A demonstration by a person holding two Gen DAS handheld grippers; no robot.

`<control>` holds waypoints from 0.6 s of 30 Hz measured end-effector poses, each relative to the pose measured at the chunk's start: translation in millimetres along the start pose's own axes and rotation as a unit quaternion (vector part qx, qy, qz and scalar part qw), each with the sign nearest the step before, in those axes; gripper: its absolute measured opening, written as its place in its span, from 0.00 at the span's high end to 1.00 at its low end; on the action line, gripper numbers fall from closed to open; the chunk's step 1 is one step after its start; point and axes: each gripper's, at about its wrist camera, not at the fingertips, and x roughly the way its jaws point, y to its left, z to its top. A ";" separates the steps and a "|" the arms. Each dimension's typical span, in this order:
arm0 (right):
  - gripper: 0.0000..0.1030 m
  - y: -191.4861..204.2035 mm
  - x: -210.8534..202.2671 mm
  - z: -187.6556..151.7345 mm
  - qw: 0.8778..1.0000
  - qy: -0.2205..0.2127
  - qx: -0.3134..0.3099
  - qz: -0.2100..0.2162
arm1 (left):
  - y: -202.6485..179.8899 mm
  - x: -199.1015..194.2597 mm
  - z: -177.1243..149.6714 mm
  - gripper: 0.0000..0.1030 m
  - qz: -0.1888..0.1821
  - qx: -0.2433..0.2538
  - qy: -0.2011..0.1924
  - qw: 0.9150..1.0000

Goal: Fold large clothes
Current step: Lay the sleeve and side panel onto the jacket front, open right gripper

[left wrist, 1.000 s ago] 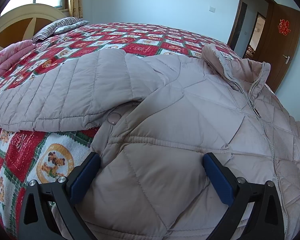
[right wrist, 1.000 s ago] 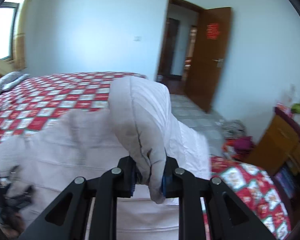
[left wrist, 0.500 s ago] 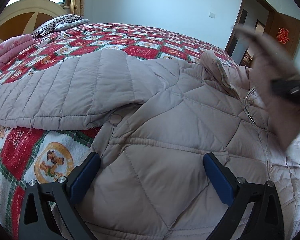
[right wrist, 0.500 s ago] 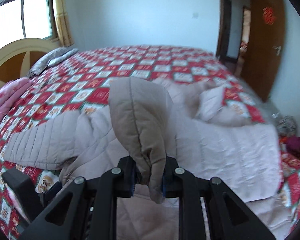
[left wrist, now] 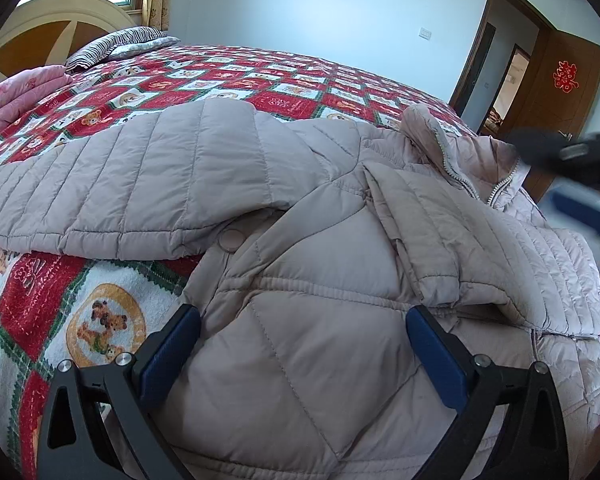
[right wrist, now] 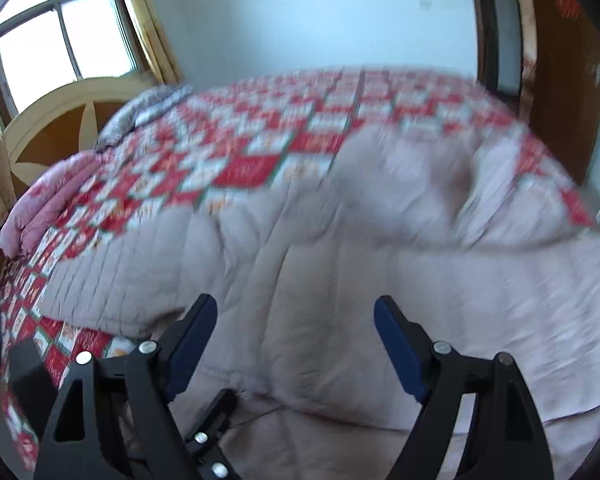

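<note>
A pale beige quilted puffer jacket (left wrist: 300,264) was spread across the red-and-white checked bedspread (left wrist: 260,76), one sleeve laid over its chest, the other stretched out sideways. It was judged light, soft and springy, its smooth shell likely slippery; a cuff or the hem would be gripped best. The left gripper (left wrist: 302,344) was held wide open over the lower front, with nothing between its jaws. The right gripper (right wrist: 296,344) was likewise spread and empty. The right view was badly blurred, and the hem was cut off.
</note>
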 end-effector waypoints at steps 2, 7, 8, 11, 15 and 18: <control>0.23 -23.5 -29.6 3.5 0.995 -0.050 -0.009 -0.083 | 0.1 0.1 -0.1 0.01 0.000 0.000 0.000 1.000; 0.81 -115.9 -38.7 4.1 0.973 -0.029 0.053 -0.224 | -1.3 0.5 -0.4 0.01 0.007 0.005 0.003 1.000; 0.81 -138.1 -36.0 -2.0 0.965 -0.017 0.078 -0.250 | -2.7 1.2 -0.4 0.01 0.011 0.008 0.005 1.000; 0.81 -181.0 -18.1 -26.0 0.951 0.029 0.142 -0.272 | -7.0 3.6 -0.4 0.01 0.027 0.020 0.011 0.999; 0.81 -197.1 4.1 -57.0 0.943 0.076 0.184 -0.266 | -11.3 0.6 0.5 0.01 0.043 0.031 0.016 0.998; 0.81 -179.0 12.4 -62.1 0.937 0.087 0.121 -0.317 | -21.9 -8.0 7.5 0.01 0.064 0.052 0.021 0.996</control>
